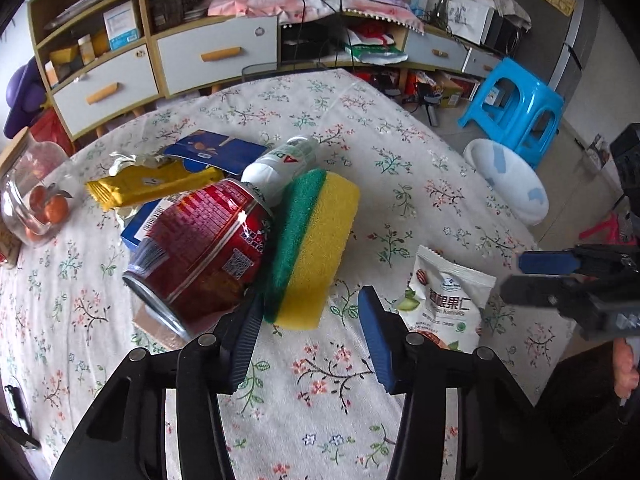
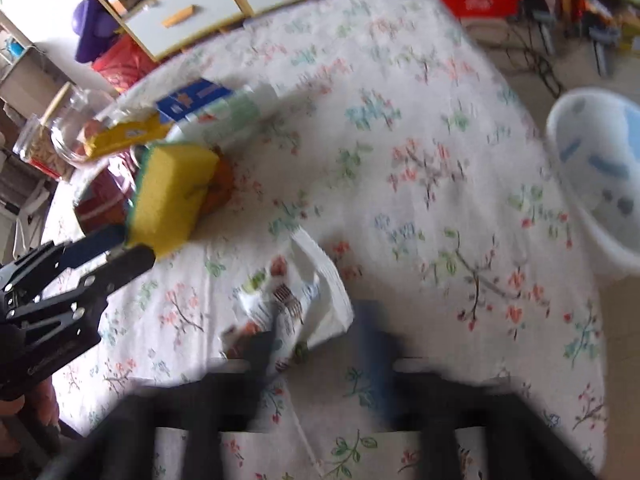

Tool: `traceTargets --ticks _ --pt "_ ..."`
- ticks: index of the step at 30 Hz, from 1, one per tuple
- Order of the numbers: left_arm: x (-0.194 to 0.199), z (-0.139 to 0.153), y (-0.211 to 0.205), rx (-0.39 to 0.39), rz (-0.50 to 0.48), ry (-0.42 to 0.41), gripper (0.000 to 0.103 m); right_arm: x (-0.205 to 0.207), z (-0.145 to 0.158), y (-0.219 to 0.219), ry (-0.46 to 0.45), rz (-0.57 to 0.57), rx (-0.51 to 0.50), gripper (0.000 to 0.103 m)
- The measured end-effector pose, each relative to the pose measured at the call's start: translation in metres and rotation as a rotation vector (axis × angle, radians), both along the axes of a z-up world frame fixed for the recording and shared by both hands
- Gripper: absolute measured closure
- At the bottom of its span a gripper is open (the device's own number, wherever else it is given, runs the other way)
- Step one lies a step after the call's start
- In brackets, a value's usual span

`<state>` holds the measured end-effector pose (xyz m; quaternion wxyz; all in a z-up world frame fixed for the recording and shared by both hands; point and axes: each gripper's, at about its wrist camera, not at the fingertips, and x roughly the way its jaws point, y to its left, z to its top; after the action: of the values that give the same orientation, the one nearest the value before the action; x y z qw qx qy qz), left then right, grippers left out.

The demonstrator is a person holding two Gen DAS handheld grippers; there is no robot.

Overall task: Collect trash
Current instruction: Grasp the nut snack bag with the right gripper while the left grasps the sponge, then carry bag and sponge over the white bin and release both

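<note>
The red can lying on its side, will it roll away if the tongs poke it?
Probably not far. The red can is round and lying down, so it could roll, but the sponge leans against one side and it seems to rest on other wrappers. Its shiny skin looks slippery and thin, so it may dent.

Your trash: a white snack packet (image 1: 444, 300) lying flat on the floral counter (image 1: 360, 120), apart from the heap where a red can (image 1: 200, 248) lies tipped beside a crumpled yellow wrapper (image 1: 148, 184) and a white bottle (image 1: 276, 168) on its side.
</note>
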<state>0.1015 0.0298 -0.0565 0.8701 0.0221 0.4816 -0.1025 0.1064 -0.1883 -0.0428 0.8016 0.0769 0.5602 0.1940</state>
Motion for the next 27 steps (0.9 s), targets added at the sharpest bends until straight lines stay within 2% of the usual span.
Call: traceTargets --ticks 1,3,5,11,14,16,18,21,23,27 --pt "0.003 -0.003 -0.001 0.008 0.004 0.005 0.052 0.0 -0.002 -0.001 0.001 -0.009 0.002 0.029" --pt "0.007 -0.008 -0.002 0.022 0.015 0.014 0.054 0.001 -0.006 -0.001 0.011 -0.006 -0.008 0.029" --pt "0.01 -0.012 -0.002 0.033 0.026 0.022 0.064 0.002 -0.012 0.0 0.032 -0.003 -0.003 0.029" --pt "0.006 -0.009 -0.001 0.05 0.027 0.006 0.07 0.006 -0.03 0.008 0.093 0.009 0.001 0.03" --pt "-0.001 -0.003 0.003 0.03 0.026 -0.002 0.071 0.007 -0.039 0.015 0.107 0.026 -0.006 0.044" --pt "-0.006 0.0 0.005 0.015 0.029 -0.005 0.071 0.007 -0.043 0.019 0.12 0.04 0.004 0.071" --pt "-0.011 0.003 0.008 0.003 0.034 -0.008 0.071 0.007 -0.045 0.022 0.133 0.051 0.013 0.09" --pt "-0.017 0.009 0.015 -0.032 0.049 -0.01 0.071 0.005 -0.034 0.028 0.082 0.077 -0.015 0.095" --pt "-0.021 0.013 0.019 -0.06 0.061 -0.012 0.071 0.001 -0.022 0.031 0.028 0.092 -0.032 0.095" --pt "-0.027 0.022 0.021 -0.092 0.069 -0.03 0.071 -0.002 -0.011 0.027 -0.021 0.086 -0.041 0.096"
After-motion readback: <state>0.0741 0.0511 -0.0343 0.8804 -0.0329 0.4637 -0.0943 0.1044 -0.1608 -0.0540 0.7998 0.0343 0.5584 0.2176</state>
